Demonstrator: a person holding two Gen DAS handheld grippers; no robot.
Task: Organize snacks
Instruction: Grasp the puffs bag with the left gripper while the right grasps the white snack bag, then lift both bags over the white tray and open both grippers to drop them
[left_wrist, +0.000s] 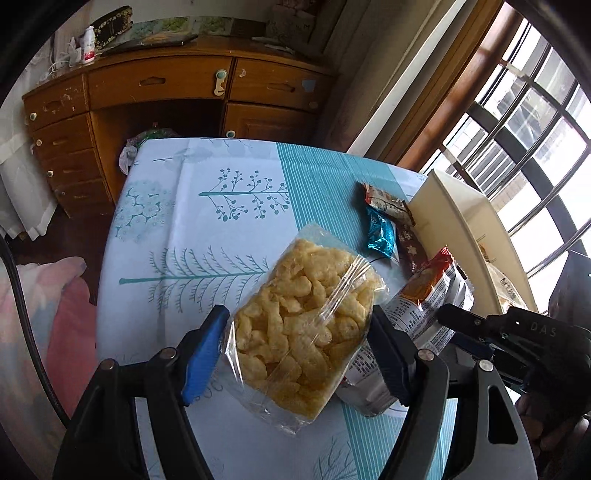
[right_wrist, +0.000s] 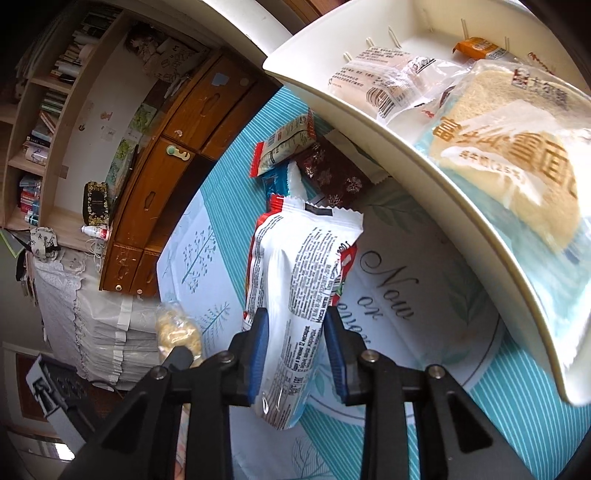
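My left gripper (left_wrist: 295, 343) is shut on a clear bag of yellow puffed snacks (left_wrist: 303, 325), held over the table. My right gripper (right_wrist: 295, 332) is shut on a white and red snack packet (right_wrist: 295, 280); the packet also shows in the left wrist view (left_wrist: 424, 306), with the right gripper (left_wrist: 465, 325) beside it. A white tray (right_wrist: 443, 166) at the right holds several wrapped snacks, among them a bread pack (right_wrist: 509, 155). The tray also shows in the left wrist view (left_wrist: 458, 214). Small wrapped snacks lie by the tray: a blue one (left_wrist: 380, 232), a red-white one (right_wrist: 284, 144) and a dark brown one (right_wrist: 332, 177).
The table wears a white and teal tree-print cloth (left_wrist: 207, 221). A wooden desk with drawers (left_wrist: 177, 88) stands behind it. A barred window (left_wrist: 528, 140) is at the right. Pink bedding (left_wrist: 55, 295) lies at the left.
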